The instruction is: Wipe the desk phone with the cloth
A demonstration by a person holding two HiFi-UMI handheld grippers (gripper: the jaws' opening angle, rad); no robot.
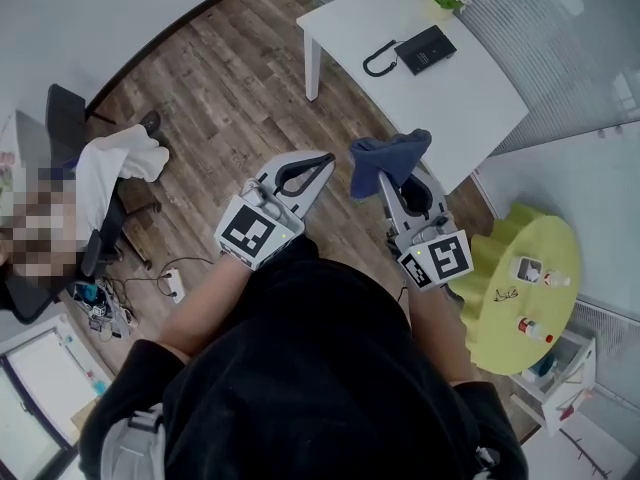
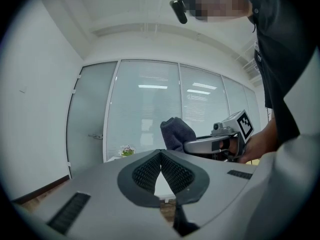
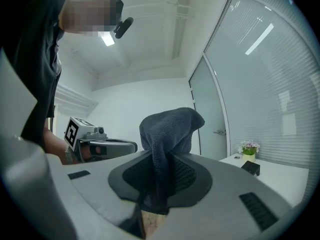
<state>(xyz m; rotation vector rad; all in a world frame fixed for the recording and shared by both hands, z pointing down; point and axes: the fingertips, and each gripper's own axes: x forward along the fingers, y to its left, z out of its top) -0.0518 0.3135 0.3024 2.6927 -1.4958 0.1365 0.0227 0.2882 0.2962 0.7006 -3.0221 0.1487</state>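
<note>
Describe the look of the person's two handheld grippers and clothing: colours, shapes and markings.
The left gripper and right gripper are both light grey plastic. Their tongs taper to a point and are lined with black textured pads. Each gripper carries a white cube printed with black square markers. The person wears a black top.
</note>
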